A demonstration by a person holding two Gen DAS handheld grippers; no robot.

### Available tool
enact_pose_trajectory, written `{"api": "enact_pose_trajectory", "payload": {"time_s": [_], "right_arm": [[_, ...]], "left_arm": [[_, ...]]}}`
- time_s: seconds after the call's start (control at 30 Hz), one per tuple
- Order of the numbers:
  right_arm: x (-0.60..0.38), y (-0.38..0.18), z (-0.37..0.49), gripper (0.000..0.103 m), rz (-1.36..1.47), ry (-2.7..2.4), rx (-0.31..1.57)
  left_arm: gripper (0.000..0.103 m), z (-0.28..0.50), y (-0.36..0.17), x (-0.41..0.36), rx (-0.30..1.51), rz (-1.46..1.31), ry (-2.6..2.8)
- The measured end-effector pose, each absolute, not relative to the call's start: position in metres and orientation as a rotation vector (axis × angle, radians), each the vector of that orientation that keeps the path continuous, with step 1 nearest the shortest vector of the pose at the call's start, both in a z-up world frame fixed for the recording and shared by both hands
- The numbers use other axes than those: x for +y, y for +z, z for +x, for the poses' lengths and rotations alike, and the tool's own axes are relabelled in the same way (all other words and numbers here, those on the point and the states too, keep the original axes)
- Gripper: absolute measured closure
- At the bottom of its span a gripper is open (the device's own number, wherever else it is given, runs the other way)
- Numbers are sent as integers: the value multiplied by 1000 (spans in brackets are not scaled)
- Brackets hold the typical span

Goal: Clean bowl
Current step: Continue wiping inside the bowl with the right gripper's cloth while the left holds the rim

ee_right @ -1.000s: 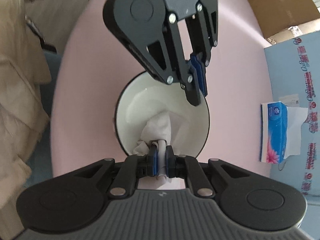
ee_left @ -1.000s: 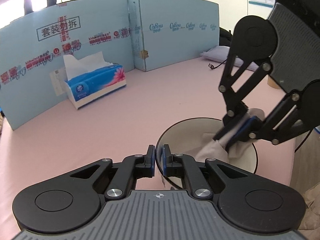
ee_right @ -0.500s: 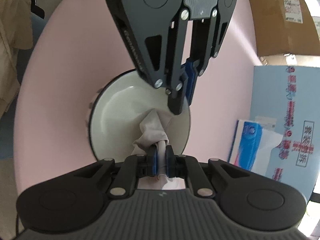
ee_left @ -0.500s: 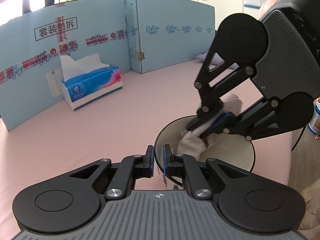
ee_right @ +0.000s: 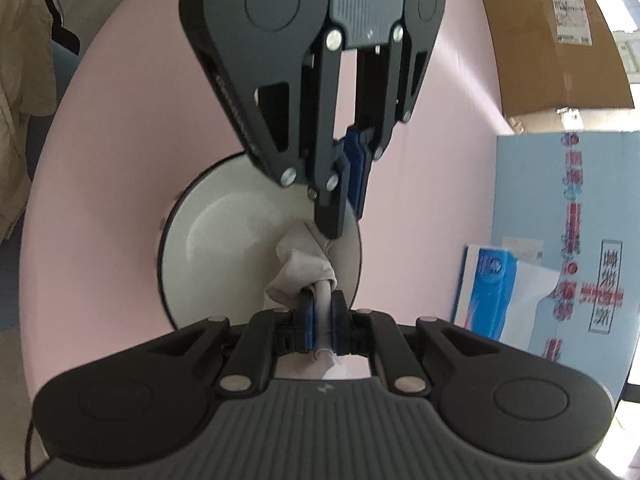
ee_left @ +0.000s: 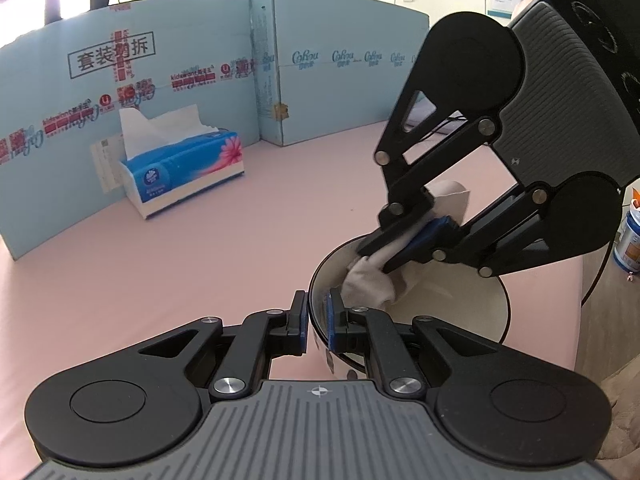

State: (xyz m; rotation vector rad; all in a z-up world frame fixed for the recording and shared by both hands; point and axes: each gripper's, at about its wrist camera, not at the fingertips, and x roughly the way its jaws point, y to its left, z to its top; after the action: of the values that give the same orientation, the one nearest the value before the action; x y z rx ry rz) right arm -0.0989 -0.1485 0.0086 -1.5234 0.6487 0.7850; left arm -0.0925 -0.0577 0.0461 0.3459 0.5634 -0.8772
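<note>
Nearest to me, my left fingers (ee_left: 318,320) stay clenched on the near rim of the bowl (ee_left: 472,296), one pad inside the wall and one outside, pinning it to the pink worktop (ee_left: 200,240). My right fingers (ee_right: 320,320) remain clamped on a bunched grey cloth (ee_right: 298,268). Change noted: a second ago the cloth sat toward the bowl's right side; it now presses against the inner wall just beside my left pads, and my right wrist has rolled. Judgement: wiping is mid-course, sweeping round the wall, with the far interior possibly not yet covered. Farther off, the tissue box (ee_left: 184,164) stands untouched before the blue cardboard screen (ee_left: 160,64).
</note>
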Motion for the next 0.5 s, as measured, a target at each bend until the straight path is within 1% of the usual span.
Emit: {"api": "enact_pose_trajectory", "payload": {"time_s": [0.5], "right_arm": [[-148, 8, -116, 94, -1463, 774, 749]], "left_arm": [[91, -92, 47, -57, 567, 343, -876]]}}
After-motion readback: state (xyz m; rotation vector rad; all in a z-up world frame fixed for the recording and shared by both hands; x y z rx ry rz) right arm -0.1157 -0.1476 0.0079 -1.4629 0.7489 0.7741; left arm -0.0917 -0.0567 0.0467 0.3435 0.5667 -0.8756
